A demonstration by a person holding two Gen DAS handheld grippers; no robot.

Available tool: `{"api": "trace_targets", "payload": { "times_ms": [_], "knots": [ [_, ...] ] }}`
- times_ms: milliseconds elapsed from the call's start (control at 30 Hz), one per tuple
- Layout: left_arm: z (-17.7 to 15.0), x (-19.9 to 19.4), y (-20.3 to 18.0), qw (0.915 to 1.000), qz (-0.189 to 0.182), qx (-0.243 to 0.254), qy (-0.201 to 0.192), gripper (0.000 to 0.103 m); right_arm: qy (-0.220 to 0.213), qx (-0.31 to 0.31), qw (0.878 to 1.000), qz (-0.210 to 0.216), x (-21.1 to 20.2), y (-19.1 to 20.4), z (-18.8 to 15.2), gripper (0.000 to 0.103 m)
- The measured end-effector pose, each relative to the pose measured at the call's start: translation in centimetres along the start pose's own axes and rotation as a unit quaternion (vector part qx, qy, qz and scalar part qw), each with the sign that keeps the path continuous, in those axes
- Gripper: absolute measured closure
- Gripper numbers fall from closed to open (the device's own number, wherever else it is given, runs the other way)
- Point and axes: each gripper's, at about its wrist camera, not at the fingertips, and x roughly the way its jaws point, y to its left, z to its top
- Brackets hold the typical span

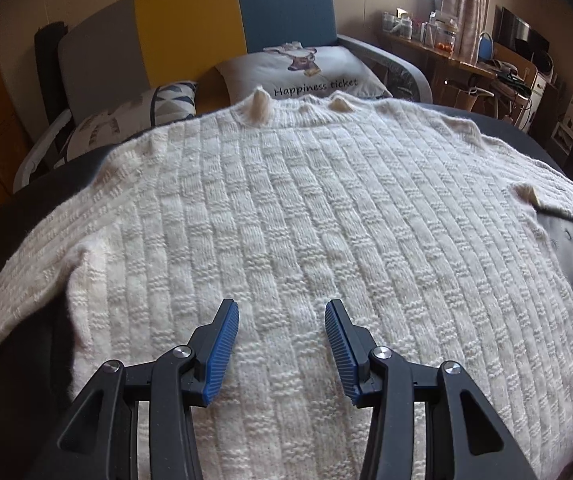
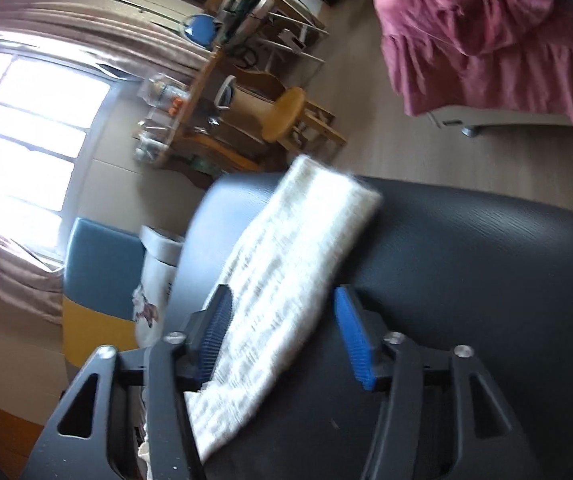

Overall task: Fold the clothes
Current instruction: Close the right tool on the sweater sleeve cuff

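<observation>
Printed pillow [image 1: 306, 70] against grey-yellow-blue headboard [image 1: 190, 28]; cluttered wooden desk [image 1: 446, 60], round stool [image 2: 286, 114], pink bedding [image 2: 482, 36] beyond.

My left gripper [image 1: 282, 316] sits level, jaws spread wide, nothing between the blue pads [image 1: 222, 350]; my right gripper [image 2: 282, 320] is rolled sideways, jaws likewise apart, gripping nothing.

Sweater [image 1: 306, 208]: cream-white knit, basket-weave blocks set in vertical ribs; its sleeve [image 2: 286, 272] shows the same pattern, lying on the dark charcoal surface [image 2: 466, 280]. Left claw [image 1: 282, 350] and right claw [image 2: 282, 336]: black frames, blue ribbed pads [image 1: 222, 356]. Sofa back [image 1: 190, 36] in 3 panels, grey, mustard yellow and teal blue; pillow [image 1: 302, 70] white with a brown animal print and black lettering; cushion [image 1: 134, 120] white with navy triangles; bedcover [image 2: 486, 32] pink.
</observation>
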Motion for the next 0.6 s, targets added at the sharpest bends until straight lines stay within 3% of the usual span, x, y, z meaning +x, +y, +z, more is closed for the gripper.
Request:
{"api": "trace_targets", "payload": {
  "times_ms": [133, 200, 267, 433, 600],
  "knots": [
    [-0.2, 0.2, -0.3, 1.0000, 0.000, 0.004, 0.005, 0.057, 0.005, -0.064, 0.997, -0.046, 1.2, 2.2, 0.1, 0.036],
    [-0.3, 0.2, -0.3, 1.0000, 0.000, 0.006, 0.006, 0.057, 0.003, -0.082, 0.994, -0.067, 1.4, 2.8, 0.0, 0.045],
    [-0.4, 0.2, -0.4, 0.9999, 0.000, 0.009, 0.007, 0.057, 0.011, -0.080, 0.993, -0.090, 1.9, 2.5, 0.0, 0.094],
    [-0.6, 0.2, -0.6, 0.9999, 0.000, 0.013, 0.009, 0.057, 0.005, -0.088, 0.993, -0.082, 1.8, 2.1, -0.3, 0.094],
    [-0.7, 0.1, -0.6, 0.9999, 0.002, 0.009, 0.008, 0.057, 0.005, -0.087, 0.995, -0.040, 1.3, 2.2, -0.1, 0.094]
  ]
}}
